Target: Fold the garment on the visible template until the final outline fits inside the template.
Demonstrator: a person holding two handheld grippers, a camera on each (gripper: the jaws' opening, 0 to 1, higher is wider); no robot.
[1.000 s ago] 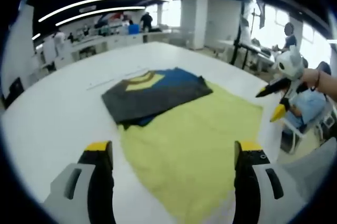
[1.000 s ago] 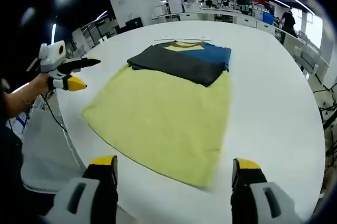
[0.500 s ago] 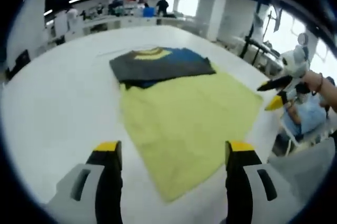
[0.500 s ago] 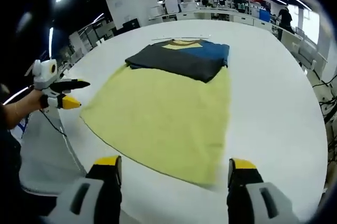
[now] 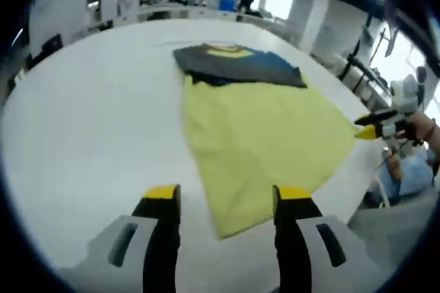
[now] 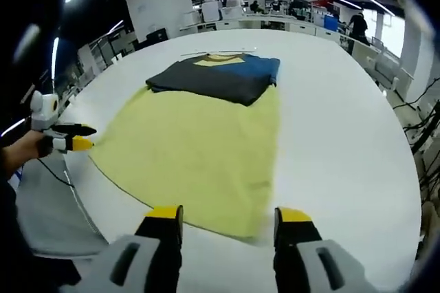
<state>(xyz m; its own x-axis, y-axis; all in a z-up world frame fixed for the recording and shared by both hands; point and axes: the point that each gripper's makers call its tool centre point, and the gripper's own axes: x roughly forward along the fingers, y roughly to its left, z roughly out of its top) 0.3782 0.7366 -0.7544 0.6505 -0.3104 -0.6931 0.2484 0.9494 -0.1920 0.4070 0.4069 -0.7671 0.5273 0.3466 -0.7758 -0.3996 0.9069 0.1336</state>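
Note:
A folded dark grey, blue and yellow garment point(image 5: 237, 64) point(image 6: 216, 76) lies on the far end of a yellow template cloth point(image 5: 265, 135) point(image 6: 199, 148), which is spread flat on a white table point(image 5: 89, 114) point(image 6: 344, 121). My left gripper point(image 5: 227, 197) hovers open over the template's near corner, nothing between its yellow-tipped jaws. The right gripper point(image 6: 228, 216) is open too, above the template's near edge. In the left gripper view, the right gripper point(image 5: 381, 126) shows beside the template's right corner. The right gripper view has the left gripper point(image 6: 65, 140), held in a hand, by the template's left corner.
The table's rounded edge runs close below both grippers. A grey cover point(image 6: 48, 217) hangs off the edge at the lower left. A thin strip point(image 6: 216, 52) lies on the table just behind the garment. Desks and people stand far behind.
Both grippers' jaws have drawn closer together while staying apart. Both cameras have shifted, the left one swinging round the template's corner. The garment and template lie as before.

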